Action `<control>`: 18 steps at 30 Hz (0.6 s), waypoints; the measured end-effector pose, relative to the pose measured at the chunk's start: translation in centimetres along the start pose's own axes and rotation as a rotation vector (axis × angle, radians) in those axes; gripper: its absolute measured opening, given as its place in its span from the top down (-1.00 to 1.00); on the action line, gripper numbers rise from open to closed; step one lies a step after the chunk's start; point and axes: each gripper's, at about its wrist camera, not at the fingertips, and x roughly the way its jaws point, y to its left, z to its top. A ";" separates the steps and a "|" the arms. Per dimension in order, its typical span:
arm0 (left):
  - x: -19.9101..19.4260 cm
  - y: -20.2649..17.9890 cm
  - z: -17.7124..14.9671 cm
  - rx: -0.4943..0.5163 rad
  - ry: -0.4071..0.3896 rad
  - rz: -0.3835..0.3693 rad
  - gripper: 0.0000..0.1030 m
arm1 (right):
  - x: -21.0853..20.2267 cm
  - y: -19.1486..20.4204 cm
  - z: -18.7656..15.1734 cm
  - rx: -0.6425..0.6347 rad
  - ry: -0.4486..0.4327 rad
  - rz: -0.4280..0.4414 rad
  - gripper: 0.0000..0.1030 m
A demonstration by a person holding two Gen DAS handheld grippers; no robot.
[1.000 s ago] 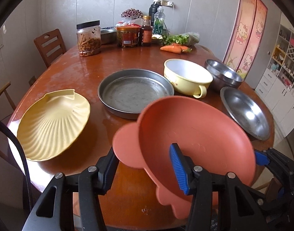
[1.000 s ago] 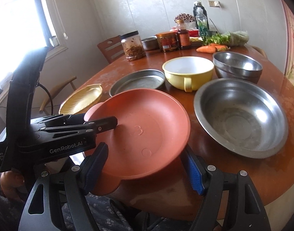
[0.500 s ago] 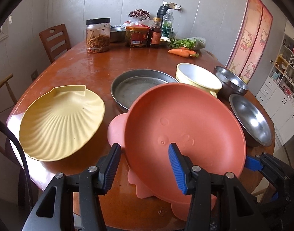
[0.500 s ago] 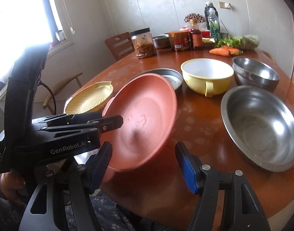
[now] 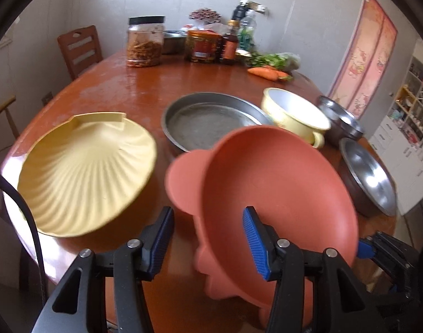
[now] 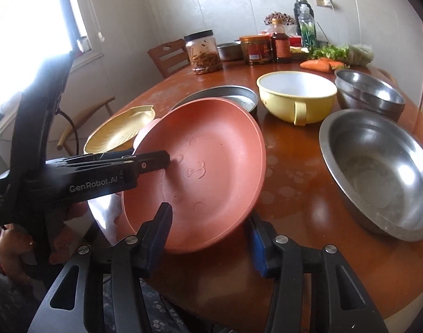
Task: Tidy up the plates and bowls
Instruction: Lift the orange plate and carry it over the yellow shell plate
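While the wooden table (image 6: 294, 166) is crowded with dishes to be sorted, the step in hand looks like a two-claw carry of the pink plate (image 6: 211, 166). A big steel basin (image 6: 377, 172) is seen ahead-right of the right claw (image 6: 208, 213), and a yellow shell plate (image 5: 84, 177) ahead-left of the left claw (image 5: 207, 213). The pink plate is held tilted between both: its rim is pinched by the left claw, jaws just closed further on it, and its near edge is clamped by the right, also just closed. Next it'd probably need to be levelled, lowered onto the shell plate, then released gently.
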 end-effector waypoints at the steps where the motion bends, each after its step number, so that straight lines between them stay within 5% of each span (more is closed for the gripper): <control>1: -0.1 -0.4 -0.1 0.006 0.005 -0.013 0.09 | 0.0 0.0 0.0 0.000 0.001 0.003 -0.03; 18: -3.5 0.7 1.0 -0.031 -0.060 0.011 0.10 | -0.5 1.7 2.2 -0.017 -0.018 0.063 -0.03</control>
